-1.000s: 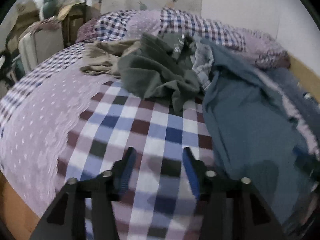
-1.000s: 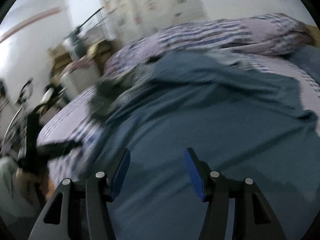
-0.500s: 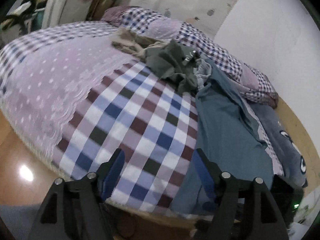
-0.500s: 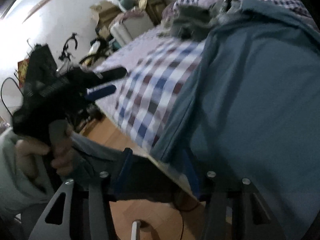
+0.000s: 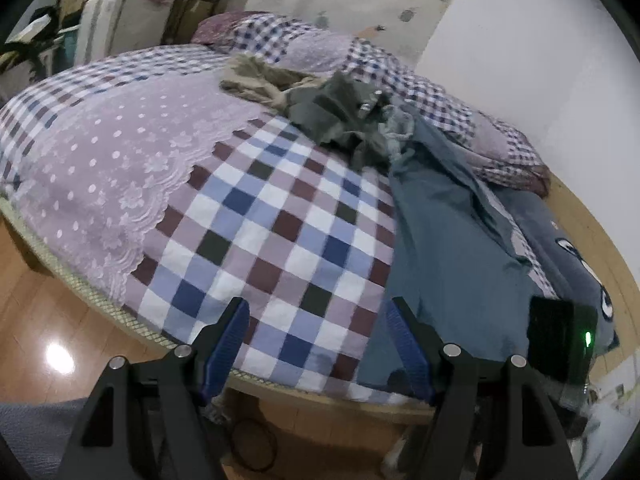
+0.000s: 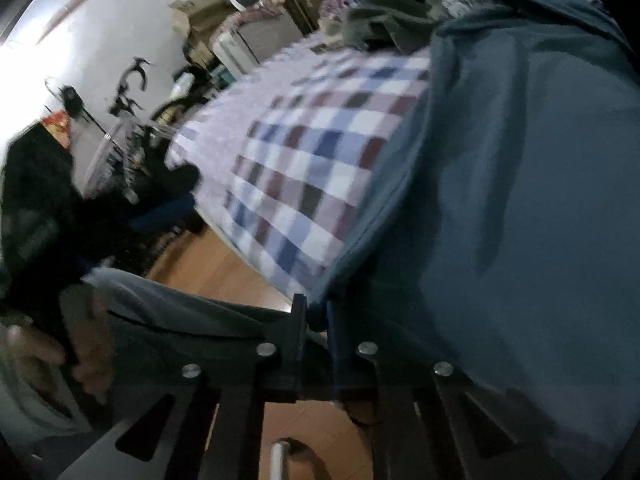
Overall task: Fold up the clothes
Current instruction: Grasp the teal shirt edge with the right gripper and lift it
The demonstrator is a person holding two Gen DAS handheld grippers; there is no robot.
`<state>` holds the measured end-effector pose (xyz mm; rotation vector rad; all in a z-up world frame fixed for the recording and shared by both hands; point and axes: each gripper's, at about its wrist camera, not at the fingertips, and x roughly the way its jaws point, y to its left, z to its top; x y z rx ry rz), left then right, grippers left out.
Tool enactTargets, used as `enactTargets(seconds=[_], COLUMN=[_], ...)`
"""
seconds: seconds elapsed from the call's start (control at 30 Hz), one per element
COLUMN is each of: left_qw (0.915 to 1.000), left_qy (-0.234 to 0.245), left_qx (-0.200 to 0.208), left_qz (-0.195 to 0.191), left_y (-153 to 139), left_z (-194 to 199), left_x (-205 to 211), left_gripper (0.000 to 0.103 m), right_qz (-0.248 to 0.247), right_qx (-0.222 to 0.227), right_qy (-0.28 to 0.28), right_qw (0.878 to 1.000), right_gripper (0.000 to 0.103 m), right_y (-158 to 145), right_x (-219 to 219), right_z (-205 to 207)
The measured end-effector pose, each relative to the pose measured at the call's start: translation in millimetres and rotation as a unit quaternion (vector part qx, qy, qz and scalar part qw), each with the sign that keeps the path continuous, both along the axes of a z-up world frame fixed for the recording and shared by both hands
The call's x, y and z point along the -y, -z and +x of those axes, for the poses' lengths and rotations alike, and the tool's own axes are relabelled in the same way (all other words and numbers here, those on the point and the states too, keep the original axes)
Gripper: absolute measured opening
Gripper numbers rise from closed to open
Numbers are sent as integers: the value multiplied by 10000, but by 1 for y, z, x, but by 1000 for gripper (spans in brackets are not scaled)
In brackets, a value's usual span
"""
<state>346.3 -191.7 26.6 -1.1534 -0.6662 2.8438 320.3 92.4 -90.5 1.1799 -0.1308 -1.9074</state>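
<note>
Bedroom clutter lines the far wall, and a bed [image 5: 168,332] with a woven-looking mattress edge above a glossy wooden floor carries everything that matters.

At the bed's near edge the right hand-held gripper [image 6: 316,312] has its jaws closing, nearly together, on the hem corner of the blue garment [image 6: 520,200] where it hangs over the side; a thin fold of cloth sits between the pads. The left hand-held gripper [image 5: 316,344] is spread wide and opening further, nothing between its blue ribbed pads, poised over the near edge just beside the garment's other lower corner [image 5: 448,248].

Folding has barely begun, I judge: this garment lies long and roughly flat along the bed's right side, unfolded, and only one corner is taken. Toward the far edge a crumpled pile [image 5: 340,116] waits (an olive-grey piece with a metal snap, and a tan one [image 5: 256,76] beside it).

The blue cloth looks soft, matte and limp, creasing in long shallow ridges. Under it a checked cover [image 5: 280,216] lies smooth, meeting a lilac dotted panel [image 5: 104,168] with a scalloped lace border.
</note>
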Motion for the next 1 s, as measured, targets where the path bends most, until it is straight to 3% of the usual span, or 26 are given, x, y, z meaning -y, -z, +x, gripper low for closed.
enactTargets(seconds=[0.13, 0.27, 0.5, 0.67, 0.73, 0.83, 0.9, 1.0], left_qw=[9985, 9897, 9750, 9668, 9689, 9746, 9789, 9810], left_qy=[489, 1169, 1628, 1790, 1729, 1562, 1412, 1339], left_qx=[54, 351, 754, 823, 791, 744, 757, 854], left_qz=[-251, -747, -1315, -1625, -1583, -1424, -1271, -1112], left_y=[4, 15, 34, 42, 43, 43, 44, 48], left_z=[-4, -11, -23, -30, -32, -36, -39, -41], left_x=[-20, -54, -87, -105, -103, -95, -87, -80], left_gripper=[78, 78, 78, 78, 78, 77, 70, 48], right_qz=[-538, -695, -986, -1141, -1151, -1190, -1236, -1317], right_qx=[372, 683, 1036, 1242, 1415, 1418, 1394, 1354], right_qy=[-12, 106, 264, 120, 76, 44, 58, 136], right_qw=[9979, 9952, 9894, 9856, 9832, 9827, 9825, 9819], right_gripper=[11, 12, 13, 15, 24, 27, 29, 32], right_y=[1, 10, 19, 23, 25, 23, 21, 18], right_x=[-10, -17, -27, -24, -23, -23, -25, -31], right_z=[-9, -18, -35, -40, -42, -43, -44, -46])
